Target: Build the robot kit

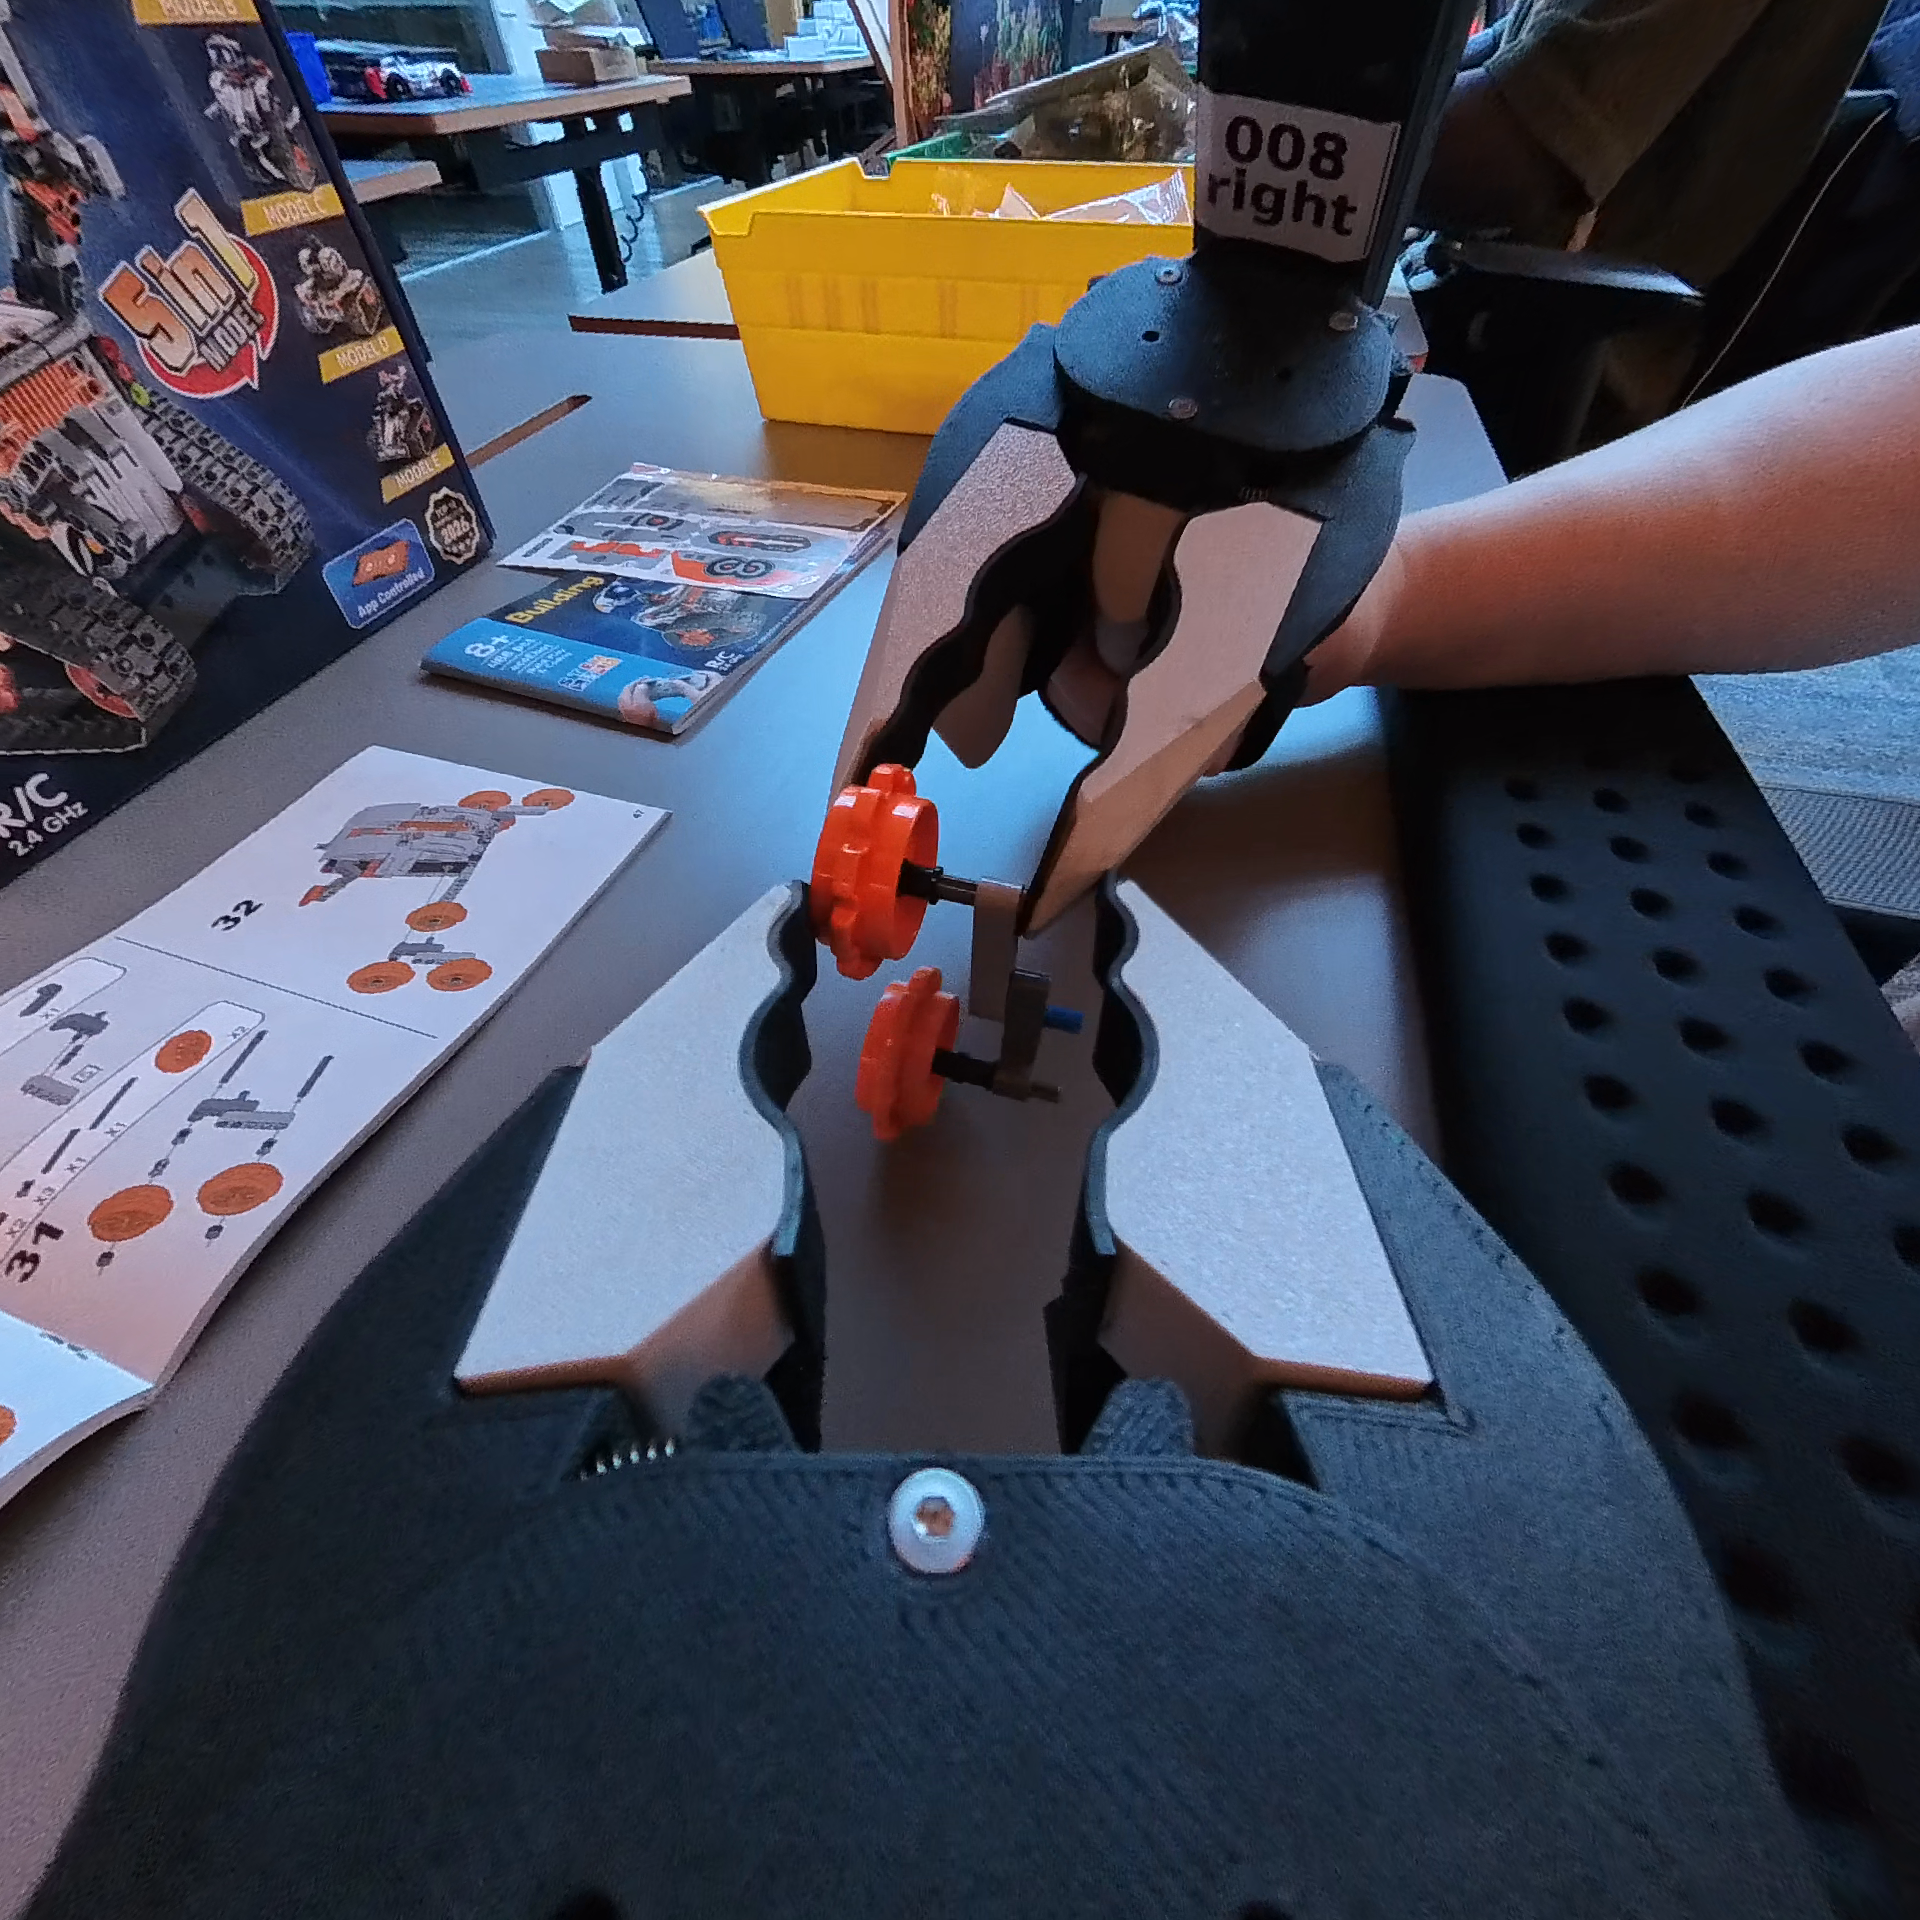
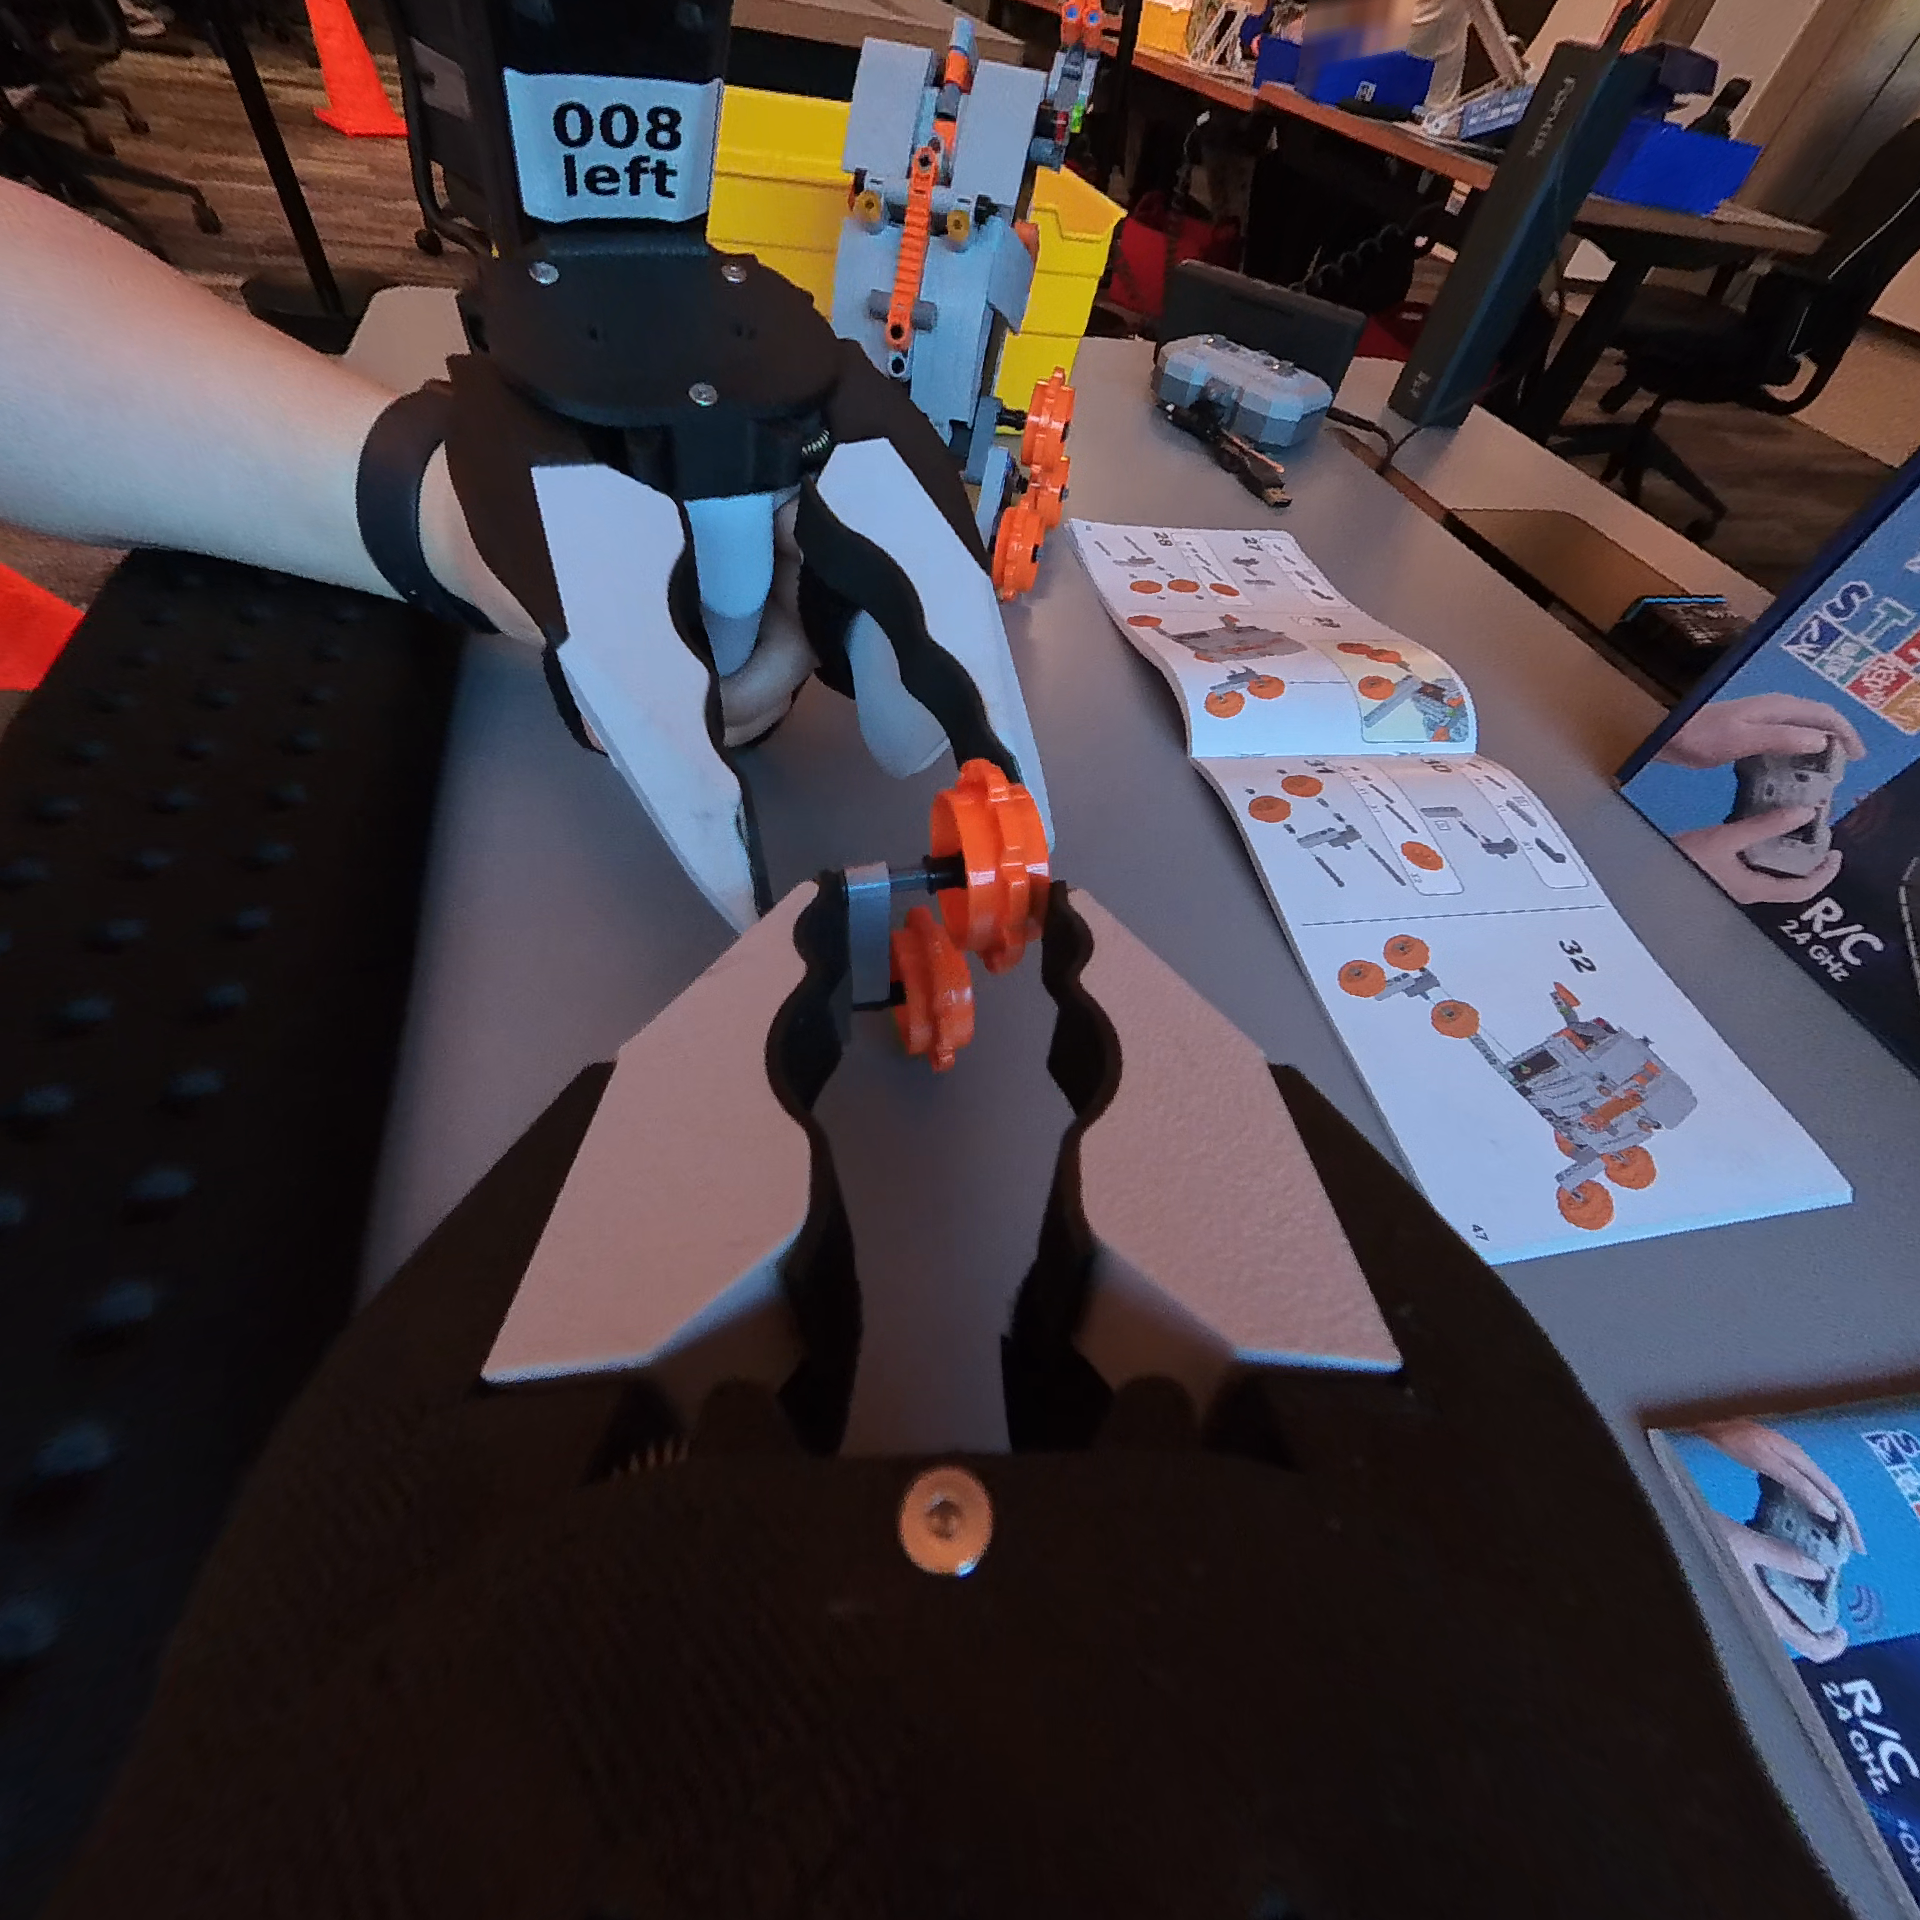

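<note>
A small assembly, two orange toothed wheels [image 1: 871, 868] on black axles fixed to a grey beam [image 1: 1000, 966], hangs just above the grey table [image 1: 727, 810]. My right gripper [image 2: 940, 894] is shut on it: one finger presses the grey beam [image 2: 868, 935], the other the upper orange wheel [image 2: 987, 862]. In the left wrist view the right gripper [image 1: 951, 842] comes in from above. My left gripper [image 1: 951, 899] faces it with jaws apart, straddling the assembly; one finger touches the upper wheel. In the right wrist view the left gripper [image 2: 888, 868] reaches in from behind the assembly.
An open instruction booklet [image 1: 260, 1039] lies left, with a closed booklet [image 1: 623, 655], a sticker sheet [image 1: 717, 530] and the kit box [image 1: 156, 416]. A yellow bin [image 1: 935, 301] stands behind. A half-built grey model [image 2: 935, 260] and a grey unit [image 2: 1236, 390] stand farther off. A black perforated chair [image 1: 1662, 1039] borders the table. Less than 4 cm separates the two grippers' tips. From either gripper's tips it is about 25 cm to the half-built grey model [image 2: 935, 260].
</note>
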